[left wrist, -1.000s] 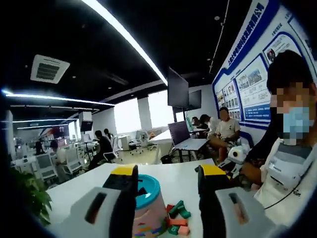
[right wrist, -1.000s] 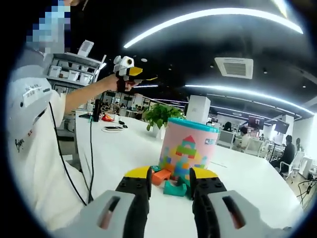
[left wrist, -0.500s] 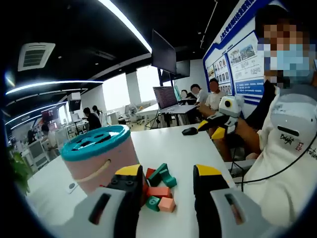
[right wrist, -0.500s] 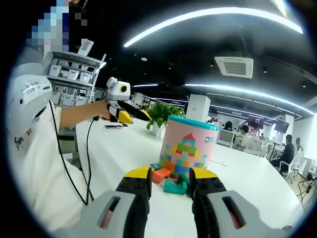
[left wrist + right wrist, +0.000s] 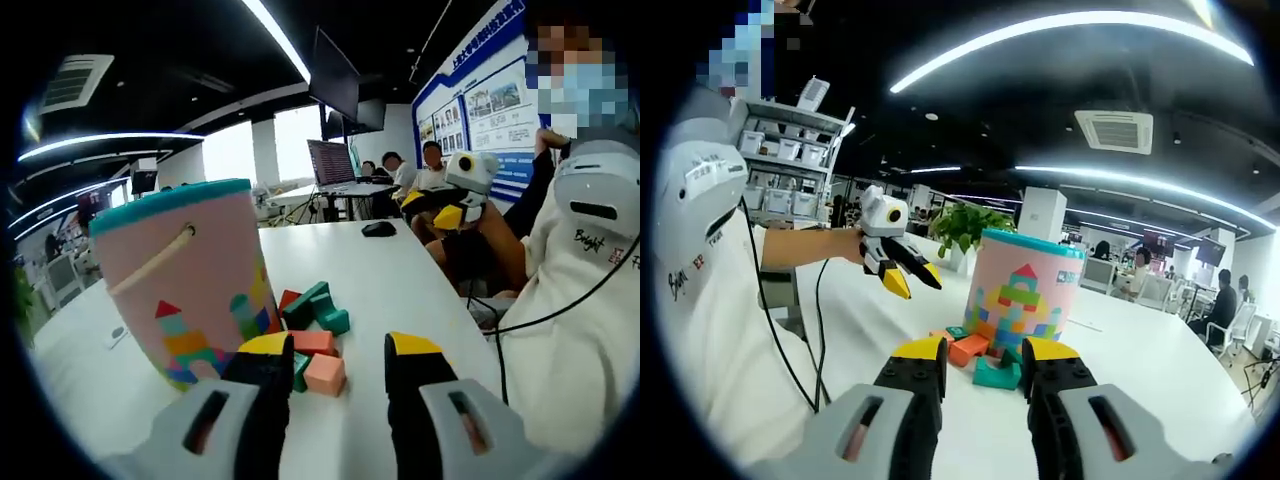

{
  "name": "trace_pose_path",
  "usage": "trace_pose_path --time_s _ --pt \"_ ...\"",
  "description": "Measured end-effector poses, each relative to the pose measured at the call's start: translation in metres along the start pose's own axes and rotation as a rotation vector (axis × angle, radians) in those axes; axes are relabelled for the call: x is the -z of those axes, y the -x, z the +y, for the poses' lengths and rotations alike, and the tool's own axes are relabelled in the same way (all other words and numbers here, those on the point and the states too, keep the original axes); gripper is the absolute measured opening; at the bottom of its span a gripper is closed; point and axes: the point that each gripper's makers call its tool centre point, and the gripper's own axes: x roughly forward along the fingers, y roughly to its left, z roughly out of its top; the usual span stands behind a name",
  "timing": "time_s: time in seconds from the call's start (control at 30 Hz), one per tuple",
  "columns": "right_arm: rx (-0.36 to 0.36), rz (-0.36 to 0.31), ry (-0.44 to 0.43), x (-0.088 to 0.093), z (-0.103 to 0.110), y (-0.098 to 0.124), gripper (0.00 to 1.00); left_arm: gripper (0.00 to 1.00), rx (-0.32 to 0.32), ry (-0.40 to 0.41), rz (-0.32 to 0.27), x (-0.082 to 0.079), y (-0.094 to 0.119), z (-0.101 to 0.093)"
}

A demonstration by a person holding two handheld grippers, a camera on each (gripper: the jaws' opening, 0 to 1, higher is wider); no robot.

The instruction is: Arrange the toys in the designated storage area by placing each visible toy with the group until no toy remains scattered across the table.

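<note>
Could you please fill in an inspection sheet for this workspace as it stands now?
Surface: white table, mostly bare.
Job's things: pink bucket with teal lid upright; blocks in teal, orange, pink and red lie loose at its base.
Clutter: black mouse; small items at the far end, too small to tell.
Grippers: left gripper open, empty, low before the blocks; right gripper open, empty, near a teal block.
Cables: black cable hangs from the person's arm.
Surroundings: open office, seated people, potted plant, shelves, wall posters.
</note>
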Motion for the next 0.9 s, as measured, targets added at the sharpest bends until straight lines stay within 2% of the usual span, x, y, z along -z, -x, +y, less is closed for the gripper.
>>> trace_pose_path --time_s 0.1,0.37,0.47,0.53,0.7,0.9 --pt "0.004 0.007 0.006 0.001 0.001 -0.002 0.31 0.45 -0.004 0.005 0.039 0.011 -0.007 -0.001" --pt "0.033 0.023 0.012 0.004 -0.004 -0.003 0.31 0.41 0.008 -0.019 0.108 0.031 -0.022 -0.004" --pt "0.029 0.022 0.018 0.004 -0.002 -0.002 0.31 0.41 0.001 -0.014 0.14 0.038 -0.033 -0.009" --pt "0.025 0.022 0.019 0.004 -0.001 -0.003 0.31 0.41 -0.017 -0.014 0.158 0.043 -0.034 -0.006" --pt "0.023 0.027 0.022 0.006 -0.002 -0.003 0.31 0.4 -0.014 0.004 0.167 0.051 -0.037 -0.005" --pt "0.024 0.029 0.018 0.007 -0.003 -0.002 0.31 0.4 -0.011 -0.004 0.161 0.052 -0.041 -0.006"
